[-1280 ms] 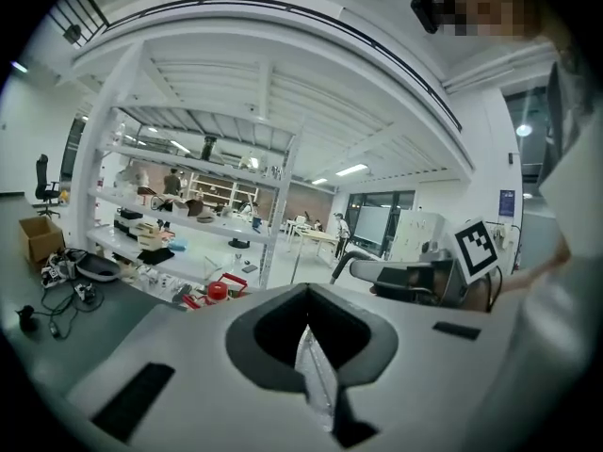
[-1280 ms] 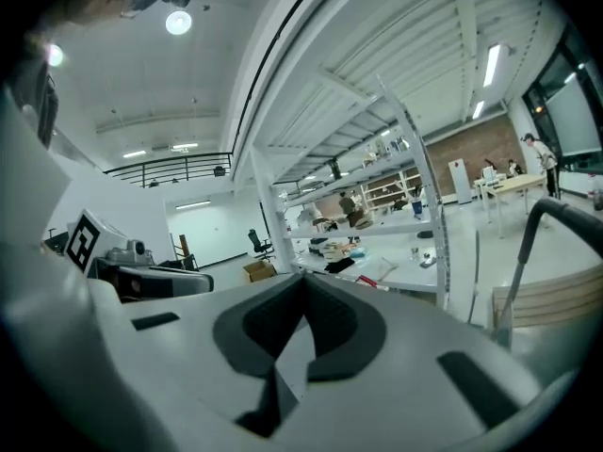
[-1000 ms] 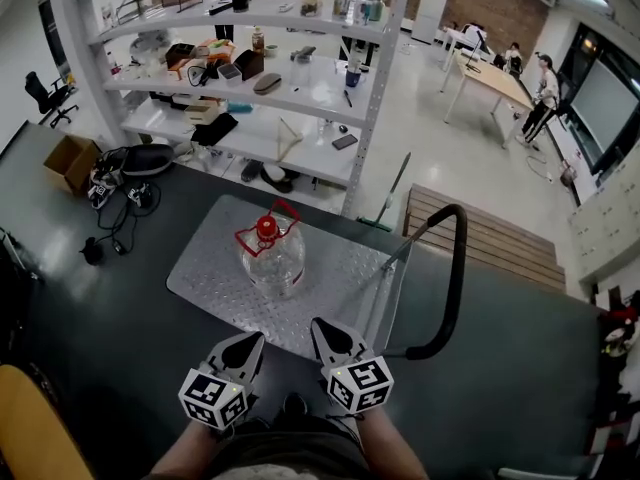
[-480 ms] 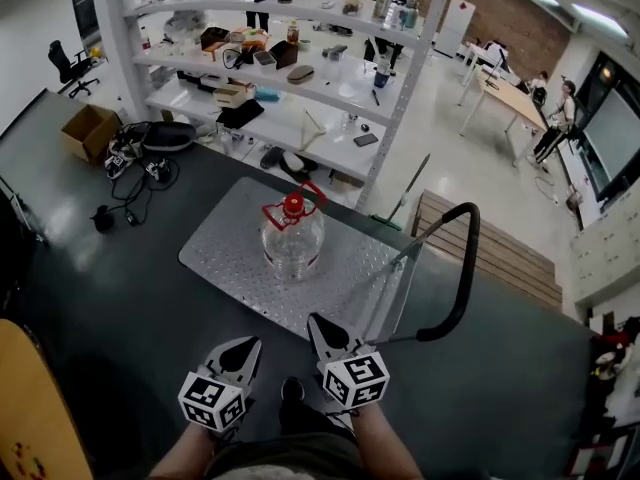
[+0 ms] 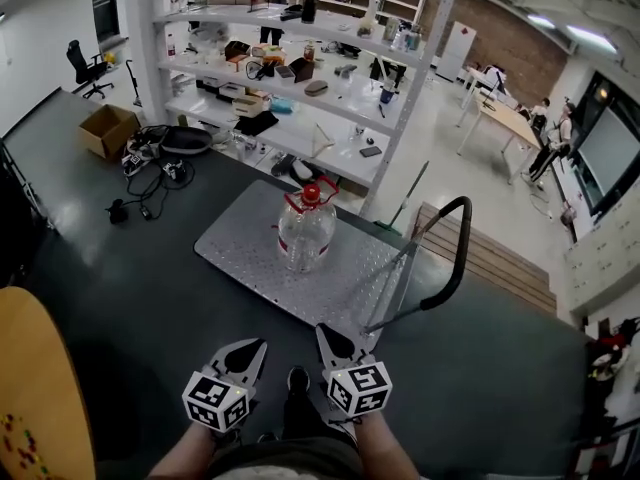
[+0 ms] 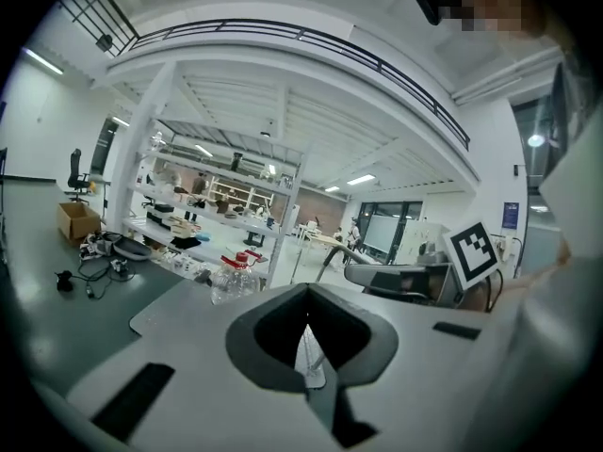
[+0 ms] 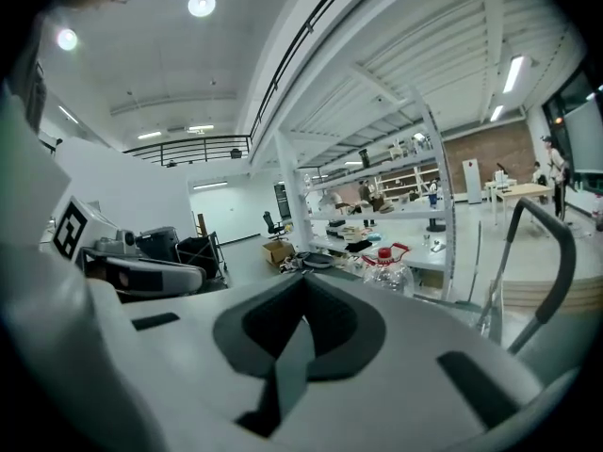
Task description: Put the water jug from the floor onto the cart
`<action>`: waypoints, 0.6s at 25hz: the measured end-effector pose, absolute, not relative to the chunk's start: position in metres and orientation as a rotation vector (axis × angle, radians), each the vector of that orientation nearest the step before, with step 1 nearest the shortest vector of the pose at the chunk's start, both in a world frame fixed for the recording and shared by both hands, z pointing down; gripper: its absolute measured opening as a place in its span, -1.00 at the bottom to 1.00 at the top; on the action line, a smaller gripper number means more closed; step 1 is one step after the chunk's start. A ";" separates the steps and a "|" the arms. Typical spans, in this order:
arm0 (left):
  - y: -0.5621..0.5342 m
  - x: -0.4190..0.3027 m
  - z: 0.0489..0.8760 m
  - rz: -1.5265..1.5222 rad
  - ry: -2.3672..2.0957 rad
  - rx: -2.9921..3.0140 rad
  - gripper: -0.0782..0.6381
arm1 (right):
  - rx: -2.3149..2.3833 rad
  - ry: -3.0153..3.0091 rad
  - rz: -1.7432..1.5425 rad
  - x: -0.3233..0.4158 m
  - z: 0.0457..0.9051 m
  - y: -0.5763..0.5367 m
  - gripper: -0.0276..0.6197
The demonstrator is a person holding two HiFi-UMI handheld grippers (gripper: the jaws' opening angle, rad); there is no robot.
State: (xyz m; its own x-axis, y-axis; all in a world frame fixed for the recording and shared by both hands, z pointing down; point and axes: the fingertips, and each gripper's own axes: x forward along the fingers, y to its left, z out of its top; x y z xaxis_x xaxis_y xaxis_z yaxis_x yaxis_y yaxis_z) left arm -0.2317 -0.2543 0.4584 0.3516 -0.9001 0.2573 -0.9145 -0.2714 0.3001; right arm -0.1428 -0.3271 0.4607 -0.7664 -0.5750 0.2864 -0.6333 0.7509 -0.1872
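The water jug (image 5: 303,230) stands upright on the cart (image 5: 240,253), near the middle of its ridged metal deck, with its red cap and red carrying handle on top. The cart's black loop handle (image 5: 455,258) rises at the deck's right end, and the cart sits on the dark floor (image 5: 120,298) just in front of a tall white shelving unit (image 5: 300,98) crowded with small items. Both claws hang low in the head view, close to the person's body and well apart from the jug, side by side with their marker cubes facing up. The left claw (image 5: 248,348) is clenched: in the left gripper view its jaws meet along a thin seam with nothing caught between them, and the jug shows small beyond them on the deck. The right claw (image 5: 326,334) is likewise clenched and empty, its jaws pressed together in the right gripper view, with the jug and the cart handle off to the right in the distance. A dark shoe (image 5: 298,379) shows between the two claws. A cardboard box (image 5: 108,128) and a tangle of cables (image 5: 150,168) lie on the floor to the left of the cart.
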 end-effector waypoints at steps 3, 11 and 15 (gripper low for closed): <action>-0.217 -0.221 0.456 0.046 -1.554 2.249 -0.76 | 0.993 -2.712 0.400 -0.128 0.459 -0.285 -0.94; -0.148 -0.176 0.473 0.055 -1.415 2.311 -0.76 | 1.154 -2.605 0.419 -0.057 0.472 -0.192 -0.94; -0.134 -0.151 0.472 0.067 -1.364 2.360 -0.76 | 1.221 -2.586 0.435 -0.031 0.473 -0.174 -0.94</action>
State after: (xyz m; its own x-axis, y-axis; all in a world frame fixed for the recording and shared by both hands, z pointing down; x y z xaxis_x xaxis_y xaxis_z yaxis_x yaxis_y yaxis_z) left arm -0.1511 -0.1336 0.4720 0.5194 -0.8194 0.2426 -0.8393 -0.4356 0.3254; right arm -0.0306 -0.1743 0.4728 -0.6184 -0.7058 0.3455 -0.7800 0.6049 -0.1604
